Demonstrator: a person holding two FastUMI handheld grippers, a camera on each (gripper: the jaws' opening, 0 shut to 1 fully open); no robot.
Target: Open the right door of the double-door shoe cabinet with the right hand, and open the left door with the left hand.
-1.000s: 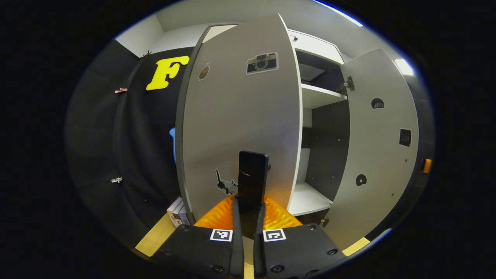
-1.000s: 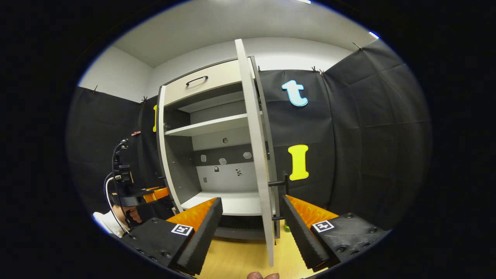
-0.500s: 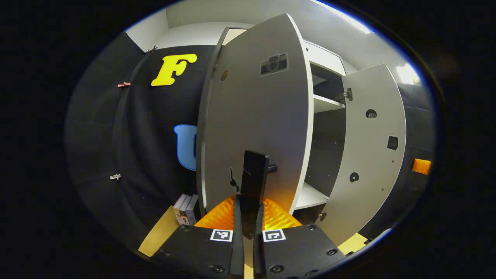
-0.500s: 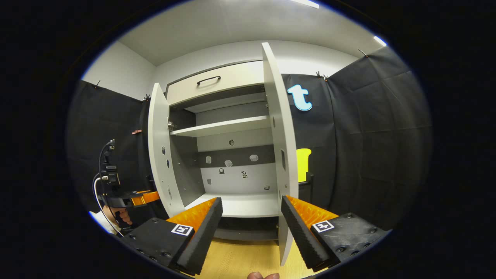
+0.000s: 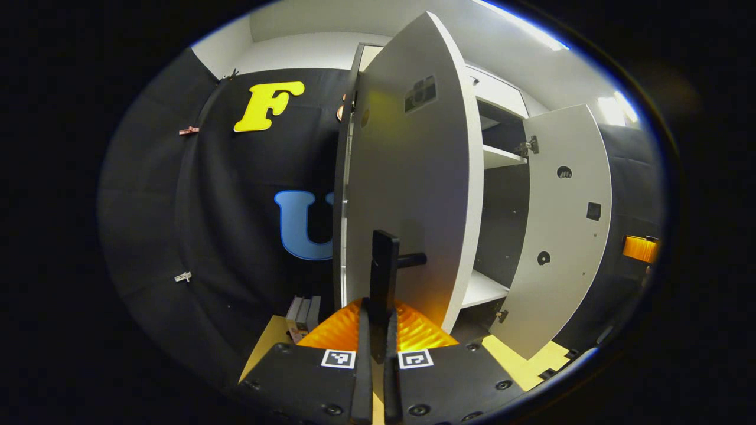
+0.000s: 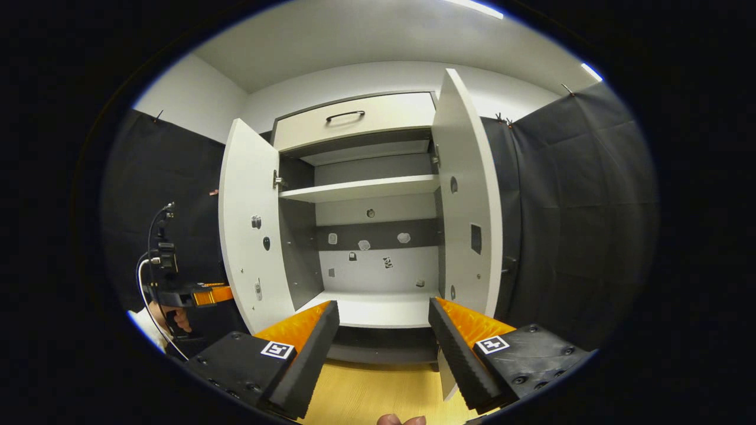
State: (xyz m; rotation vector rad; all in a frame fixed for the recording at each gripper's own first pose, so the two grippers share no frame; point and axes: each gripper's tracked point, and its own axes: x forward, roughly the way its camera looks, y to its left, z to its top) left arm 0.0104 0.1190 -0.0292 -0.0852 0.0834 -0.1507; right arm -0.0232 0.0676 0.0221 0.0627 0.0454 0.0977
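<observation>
The grey shoe cabinet (image 6: 366,189) stands with both doors swung out. In the left gripper view, my left gripper (image 5: 378,306) is shut on the black bar handle (image 5: 384,265) of the left door (image 5: 413,177), which I see nearly edge-on. Beyond it the right door (image 5: 567,224) hangs wide, its inner face towards me. In the right gripper view, my right gripper (image 6: 383,323) is open and holds nothing. It faces the cabinet's inside, with the left door (image 6: 251,236) and right door (image 6: 469,206) to either side. The left gripper (image 6: 198,295) and a hand (image 6: 171,319) are by the left door.
A drawer (image 6: 354,118) with a black handle tops the cabinet, and a shelf (image 6: 360,190) crosses its inside. Several books (image 5: 302,310) stand on the wooden floor (image 6: 372,389) left of the cabinet. Black cloth walls close in on both sides.
The left door has swung further out with my left gripper on its handle. The right door's edge has left the gap between my open right fingers and now stands wide to the right.
</observation>
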